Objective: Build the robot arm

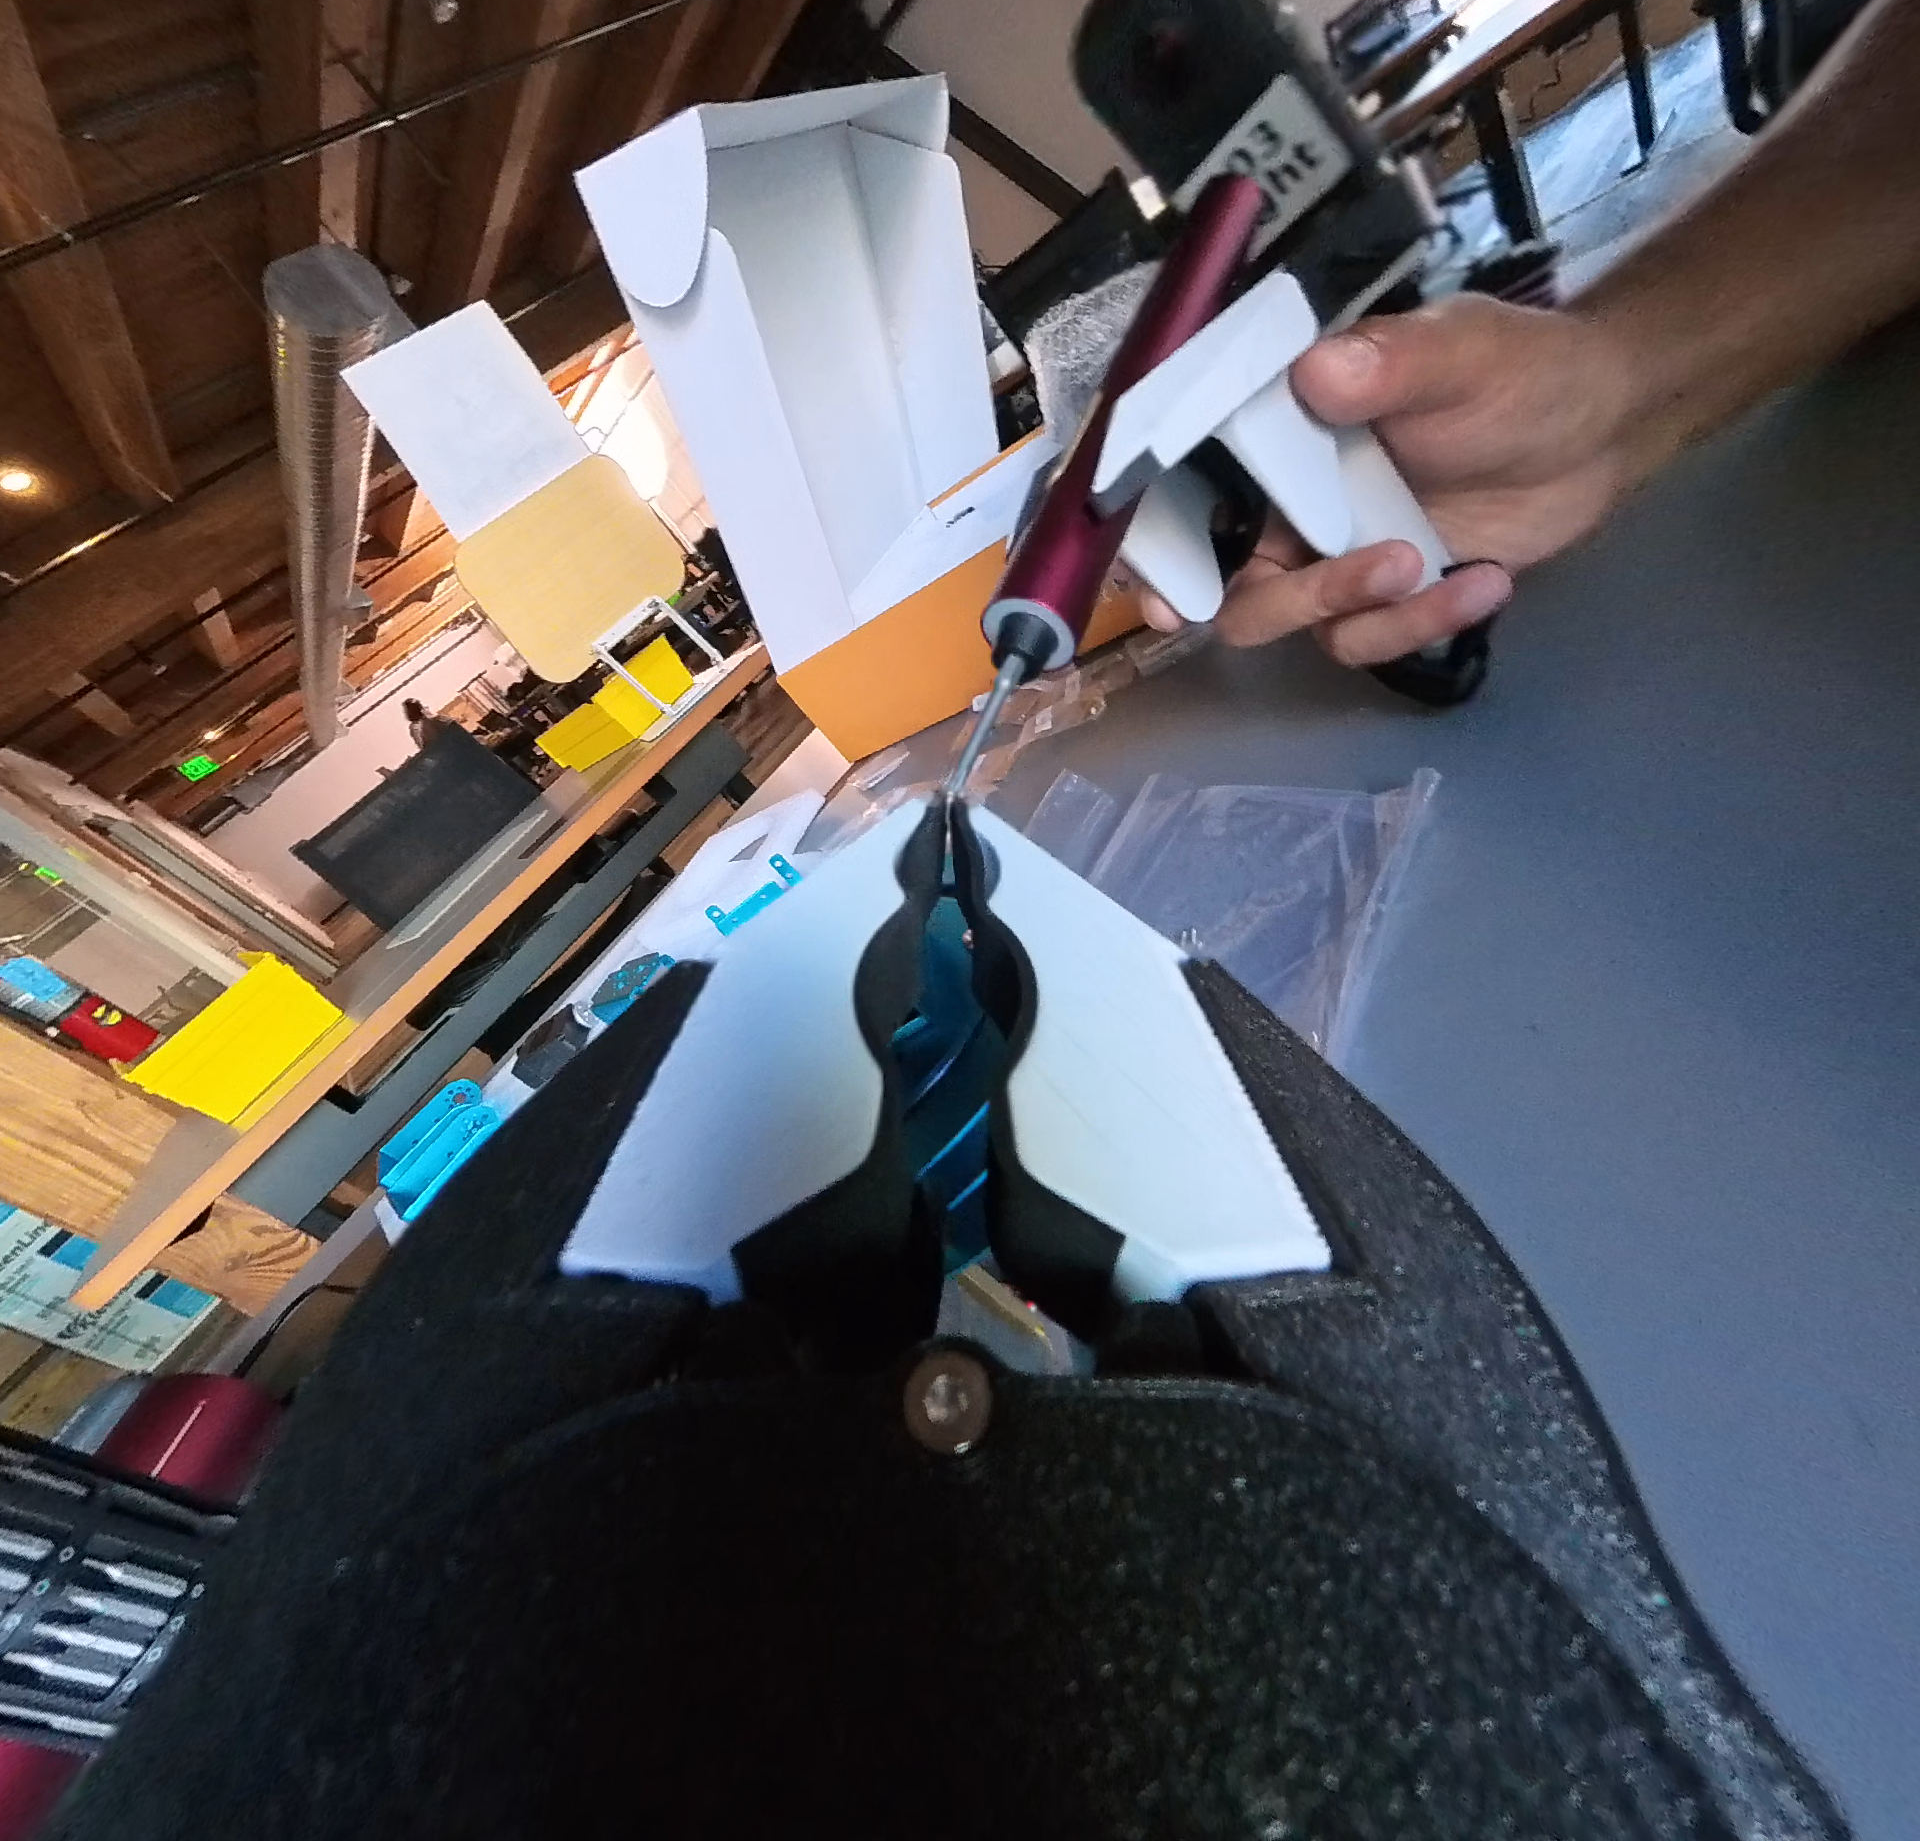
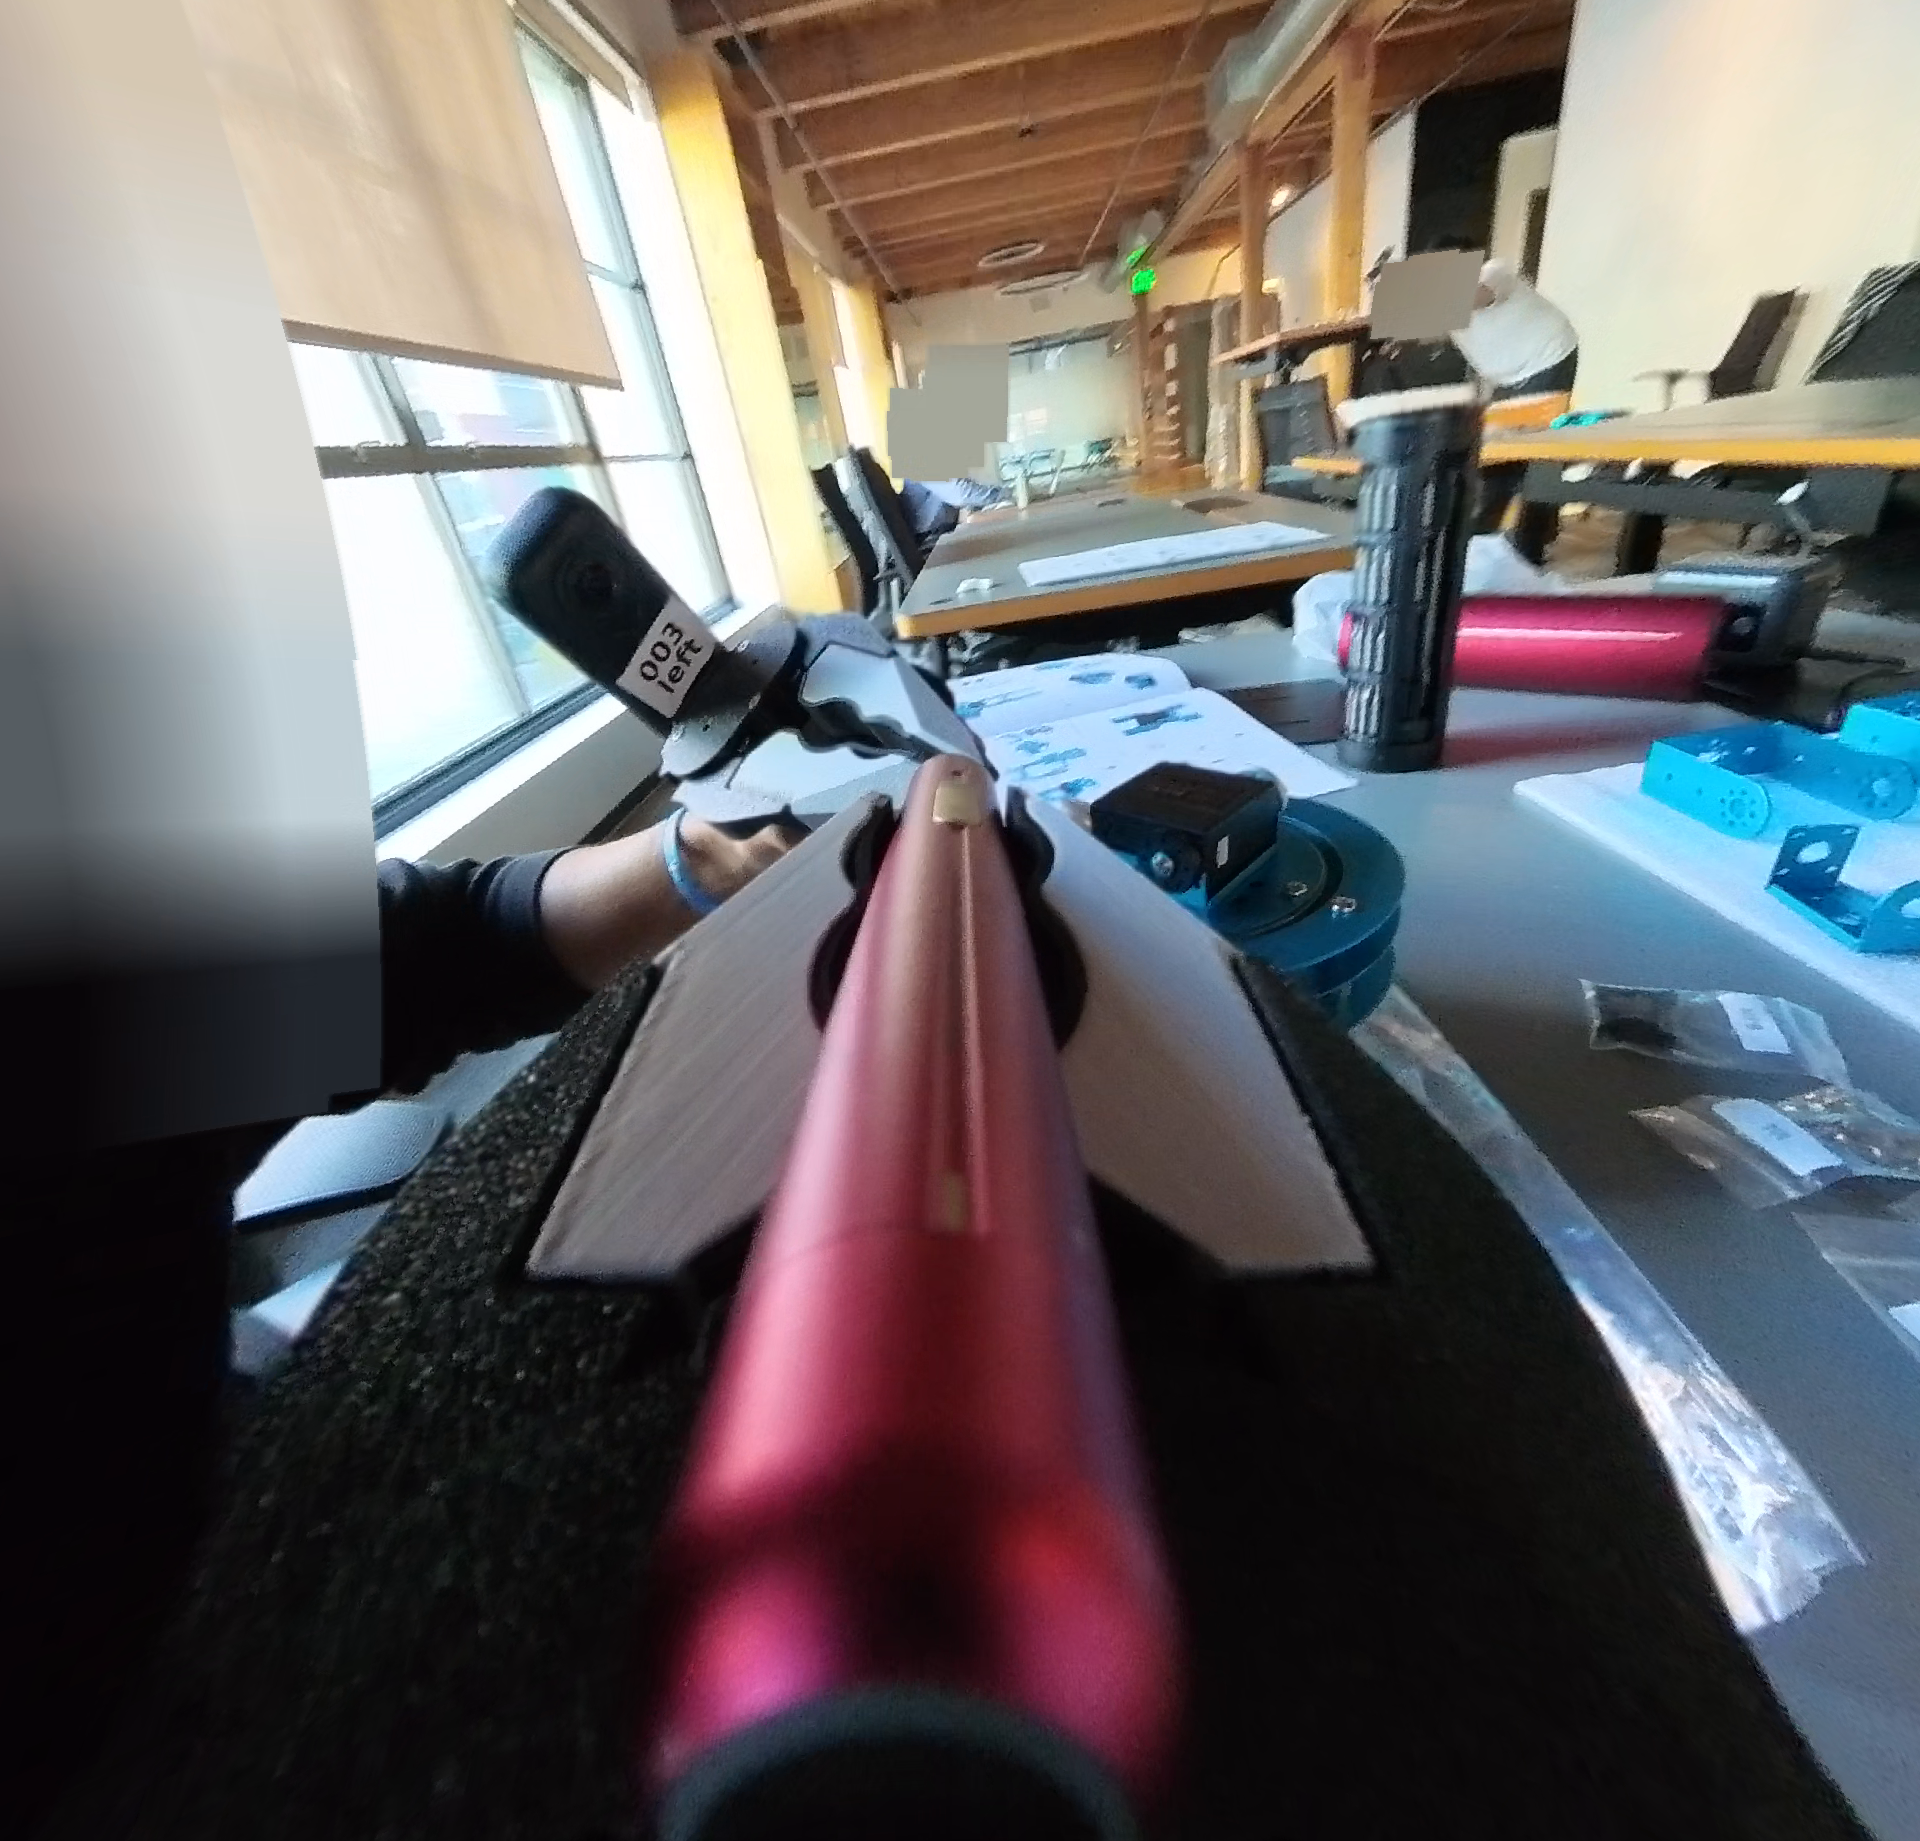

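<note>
A slim electric screwdriver [image 1: 1117, 430] with a glossy maroon barrel, a black collar and a thin steel bit is clamped along the right tongs [image 1: 1127, 503], its barrel running between the white fingers and filling the middle of the right wrist view [image 2: 935, 1116]. Its bit tip meets the very tips of the left tongs [image 1: 948, 804], which are pressed together on something tiny and metallic — too small to tell what it is. Behind those closed black pads shows a blue metal part [image 1: 940, 1053]; in the right wrist view a blue round base [image 2: 1340, 908] carrying a black servo [image 2: 1184, 815] sits on the counter just beside the screwdriver's front end. The counter [image 1: 1662, 960] is smooth grey, strewn with clear plastic bags [image 1: 1247, 856] of small hardware, blue brackets [image 2: 1787, 783] on a white foam sheet, an open illustrated booklet [image 2: 1122, 721], a black ribbed bottle [image 2: 1397, 596] and a maroon cylinder [image 2: 1579, 643]. An open white-and-orange carton [image 1: 831, 420] stands farther off. The room is a long workshop with a wooden beam ceiling, tall windows and more desks. A bare hand [image 1: 1455, 482] grips the right tool's white handle — held tilted downward toward the left tongs — while a dark-sleeved arm [image 2: 488, 918] with a blue wristband holds the left tool low over the counter.
</note>
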